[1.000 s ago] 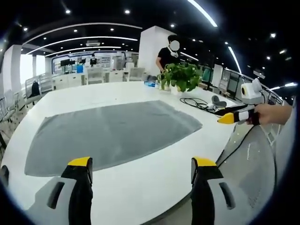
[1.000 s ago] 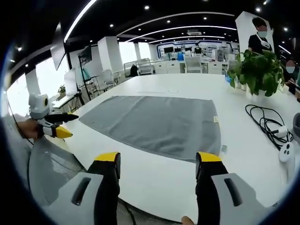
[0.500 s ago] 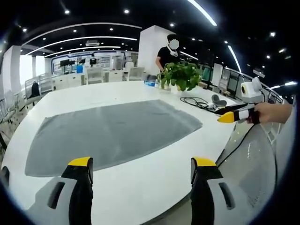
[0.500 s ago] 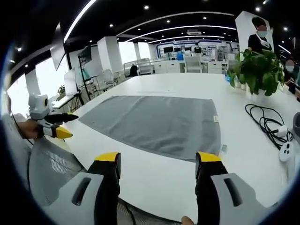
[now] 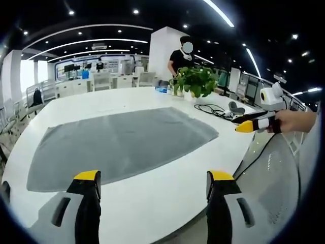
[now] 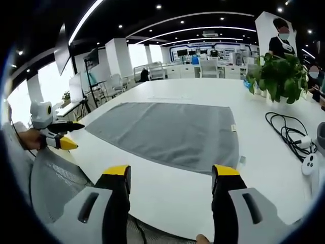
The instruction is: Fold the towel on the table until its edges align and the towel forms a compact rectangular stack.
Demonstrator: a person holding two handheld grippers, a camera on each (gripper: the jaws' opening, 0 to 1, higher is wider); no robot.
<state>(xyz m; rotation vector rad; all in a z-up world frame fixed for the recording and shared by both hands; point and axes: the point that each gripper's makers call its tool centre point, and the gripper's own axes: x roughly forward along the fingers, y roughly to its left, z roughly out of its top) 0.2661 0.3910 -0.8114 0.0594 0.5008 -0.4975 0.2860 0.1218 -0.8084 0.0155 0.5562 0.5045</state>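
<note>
A grey towel [image 5: 122, 142] lies spread flat in one layer on the white table [image 5: 152, 193]; in the right gripper view the towel [image 6: 167, 132] has a small tag at its right edge. My left gripper [image 5: 152, 175] is open, held over the table's near edge just short of the towel. My right gripper [image 6: 170, 170] is also open, above the near edge and short of the towel. Each gripper appears in the other's view, held by a hand off the table's side: the right gripper [image 5: 251, 123] and the left gripper [image 6: 63, 136].
A potted plant [image 5: 195, 81] stands at the table's far side, with a black cable [image 6: 289, 134] and a white controller [image 6: 310, 165] beside it. A mesh chair back [image 6: 56, 188] is near the table edge. A person [image 5: 180, 58] stands behind the plant. Office desks and chairs fill the background.
</note>
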